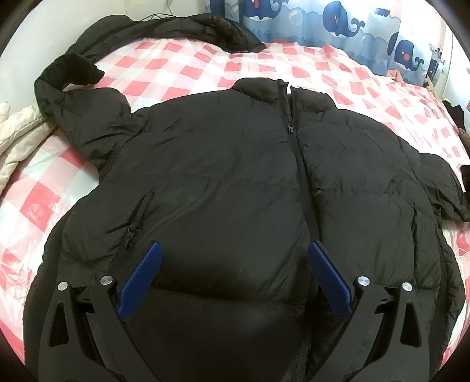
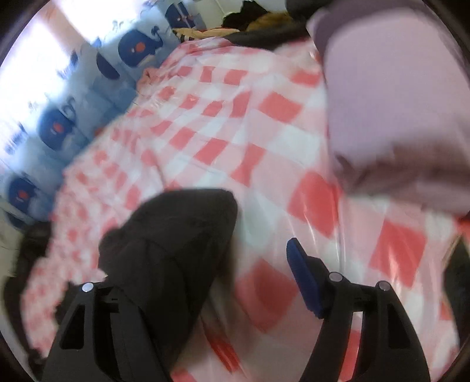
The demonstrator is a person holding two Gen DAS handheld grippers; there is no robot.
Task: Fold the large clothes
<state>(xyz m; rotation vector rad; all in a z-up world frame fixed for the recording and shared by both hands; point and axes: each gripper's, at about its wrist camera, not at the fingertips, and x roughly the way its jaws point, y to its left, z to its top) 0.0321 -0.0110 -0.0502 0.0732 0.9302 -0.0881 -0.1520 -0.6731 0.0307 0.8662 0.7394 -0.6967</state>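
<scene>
A large black puffer jacket point(image 1: 229, 182) lies face up on a red-and-white checked bed cover point(image 1: 182, 64), zipper closed down the middle, sleeves spread left and right. My left gripper point(image 1: 235, 252) is open just above the jacket's lower front, blue pads point(image 1: 141, 279) wide apart, holding nothing. In the blurred right wrist view, my right gripper point(image 2: 235, 264) is open over the bed cover point(image 2: 264, 147). The end of the jacket's black sleeve point(image 2: 176, 235) lies over its left finger and hides that pad. The right blue pad point(image 2: 302, 279) shows.
Another black garment point(image 1: 176, 26) lies along the far left edge of the bed. A cream quilted item point(image 1: 17, 138) sits at the left. A whale-print curtain point(image 1: 352, 23) hangs behind. A pale lilac padded item point(image 2: 396, 102) lies at the upper right of the right wrist view.
</scene>
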